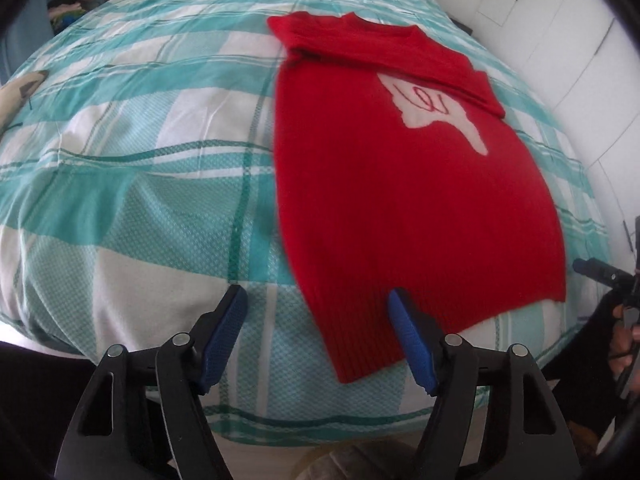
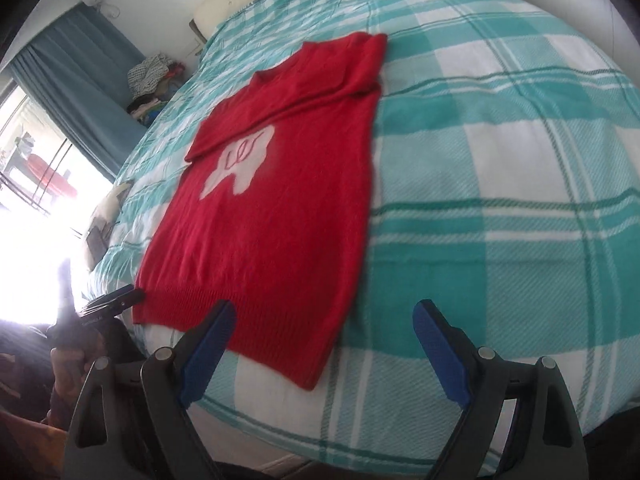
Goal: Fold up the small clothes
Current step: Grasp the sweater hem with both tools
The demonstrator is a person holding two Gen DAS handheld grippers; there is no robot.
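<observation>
— Where's the sweater?

— One red sweater (image 1: 416,200) lies flat on the checked bedspread (image 1: 120,160), long axis running from near to far: ribbed hem (image 1: 384,336) toward me, collar at the far end. Both sleeves look folded across the chest, partly covering the white patch (image 1: 436,112).

— And my claws?

— Two, both spread wide, gripping nothing. The left gripper (image 1: 316,300) sits at the hem's left near corner, its right finger over the ribbing; I can't tell if it touches. The right gripper (image 2: 324,312) straddles the right near corner (image 2: 316,376), its left finger over the hem.

— Which is nearer?

— About even, I'd say: each has its own corner just ahead of it. My guess is the next move is to pinch both corners and carry the hem toward the collar.

— Anything else?

— One pile of clothes (image 2: 150,80) by the far edge, one blue curtain (image 2: 76,92).
</observation>
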